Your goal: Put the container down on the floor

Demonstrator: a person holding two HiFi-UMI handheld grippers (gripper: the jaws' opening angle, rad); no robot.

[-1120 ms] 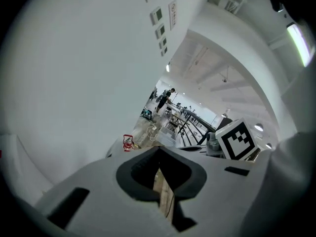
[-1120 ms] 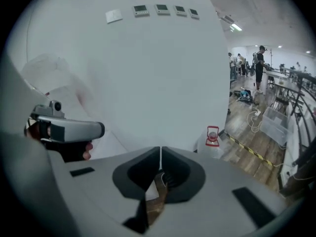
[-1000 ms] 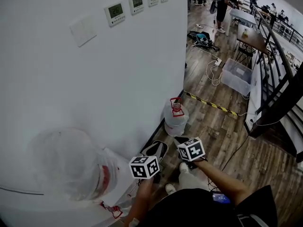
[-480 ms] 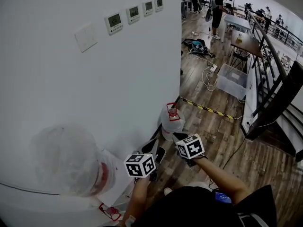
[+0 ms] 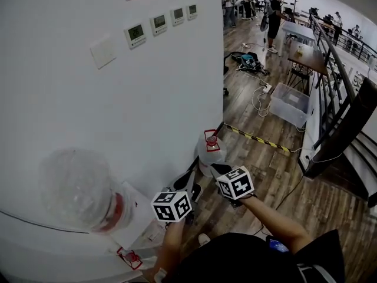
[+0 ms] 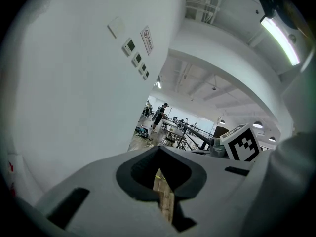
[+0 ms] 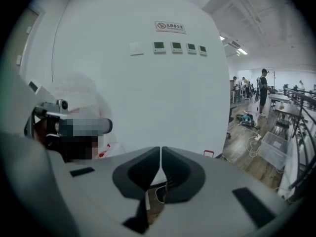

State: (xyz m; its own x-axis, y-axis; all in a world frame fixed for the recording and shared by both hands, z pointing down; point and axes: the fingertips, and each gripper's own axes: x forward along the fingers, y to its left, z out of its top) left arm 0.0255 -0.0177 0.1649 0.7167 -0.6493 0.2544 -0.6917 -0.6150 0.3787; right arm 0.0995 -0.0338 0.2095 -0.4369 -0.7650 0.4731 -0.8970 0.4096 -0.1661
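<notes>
The container, a clear water jug (image 5: 207, 152) with a red cap handle, stands upright on the wooden floor against the foot of the white wall. My left gripper (image 5: 187, 181) and right gripper (image 5: 220, 170) hang side by side above and just in front of it, apart from it. Both are shut with nothing between their pads, as the left gripper view (image 6: 159, 151) and the right gripper view (image 7: 161, 150) show. In the right gripper view only the jug's red handle (image 7: 208, 153) peeks over the jaw.
A second big clear bottle (image 5: 76, 187) sits neck-down at lower left. Black-and-yellow tape (image 5: 257, 137) crosses the floor; past it lie cables, a clear plastic bin (image 5: 293, 104), tables and several people. A stair rail (image 5: 347, 122) runs along the right.
Both grippers have risen away from the floor, still shut and empty. The jug stays standing by the wall.
</notes>
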